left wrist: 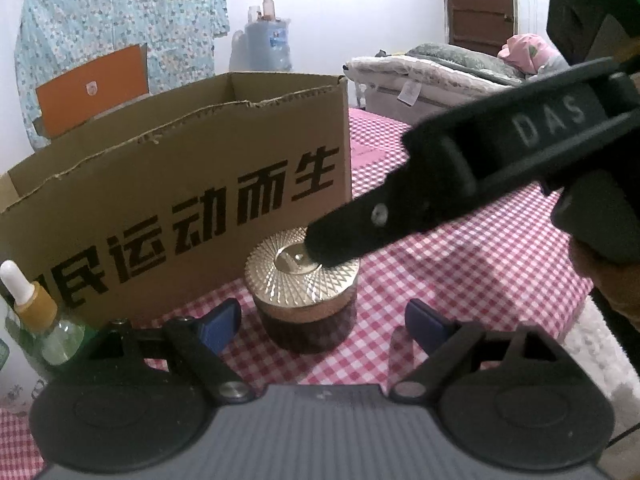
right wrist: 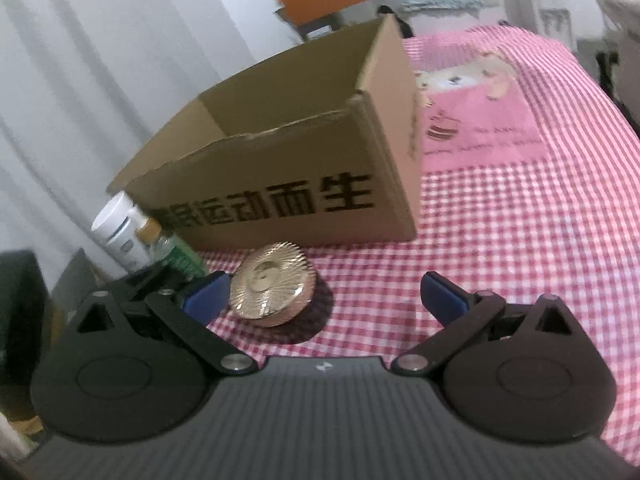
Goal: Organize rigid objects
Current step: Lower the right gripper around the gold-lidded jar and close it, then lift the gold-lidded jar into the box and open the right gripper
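Checkered pink cloth beneath cardboard box, white curtain behind.

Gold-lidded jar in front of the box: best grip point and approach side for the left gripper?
Grip the jar across its round side wall, at the lid's rim or just below it. Come in from the near side, low and level: it stands upright on the checked cloth, and the cardboard box blocks the far side. The open left gripper already straddles it. The right gripper is over the lid, so a top grasp is crowded.
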The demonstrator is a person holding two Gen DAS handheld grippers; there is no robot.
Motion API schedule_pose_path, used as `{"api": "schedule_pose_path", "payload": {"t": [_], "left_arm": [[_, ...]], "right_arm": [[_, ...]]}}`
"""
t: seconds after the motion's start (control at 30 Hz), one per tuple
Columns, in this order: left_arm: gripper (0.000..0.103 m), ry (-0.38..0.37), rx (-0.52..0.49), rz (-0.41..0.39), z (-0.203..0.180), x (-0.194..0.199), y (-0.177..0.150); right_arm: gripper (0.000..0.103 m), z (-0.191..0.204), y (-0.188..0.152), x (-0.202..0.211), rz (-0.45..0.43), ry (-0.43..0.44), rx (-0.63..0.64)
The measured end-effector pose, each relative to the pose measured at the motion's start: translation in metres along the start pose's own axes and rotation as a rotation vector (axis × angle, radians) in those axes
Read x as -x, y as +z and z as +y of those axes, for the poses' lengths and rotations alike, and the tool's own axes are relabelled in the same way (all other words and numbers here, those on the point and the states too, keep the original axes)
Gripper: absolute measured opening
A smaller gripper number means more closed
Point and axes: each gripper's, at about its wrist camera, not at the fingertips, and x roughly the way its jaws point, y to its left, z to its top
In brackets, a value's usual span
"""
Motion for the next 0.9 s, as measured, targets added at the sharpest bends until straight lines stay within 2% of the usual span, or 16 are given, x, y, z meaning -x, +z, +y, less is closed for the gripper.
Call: {"api": "schedule_pose_path", "payload": {"t": [0.17,0.33,0.4,0.5,0.57,0.67,0.9], "left_arm": [[0.08,0.004,0.004,-0.015,0.001,-0.005,0.0],[0.064,0.0,0.032,-0.034,0.004,-0.008,-0.001],[0.058,-0.003,0.044,-0.041,0.004,-0.008,-0.002],[0.058,-0.005,0.051,-0.052,0.005,-0.007,-0.004],[0.058,-0.004,0.054,-0.056,0.005,-0.007,-0.005],[0.058,-0.005,0.061,-0.059,0.004,-0.007,-0.006],[0.057,-0.019,0.086,-0.053,0.008,-0.002,-0.008]], "right_arm": [[0.102,0.014,0.003,-0.01,0.024,0.014,0.067],[0.101,0.02,0.008,-0.024,0.057,0.028,0.094],[0.098,0.022,0.007,-0.028,0.071,0.035,0.098],[0.087,0.023,0.008,-0.034,0.096,0.047,0.095],[0.075,0.023,0.009,-0.038,0.114,0.046,0.086],[0.066,0.021,0.009,-0.044,0.145,0.061,0.053],[0.065,0.025,0.01,-0.042,0.16,0.045,0.053]]}}
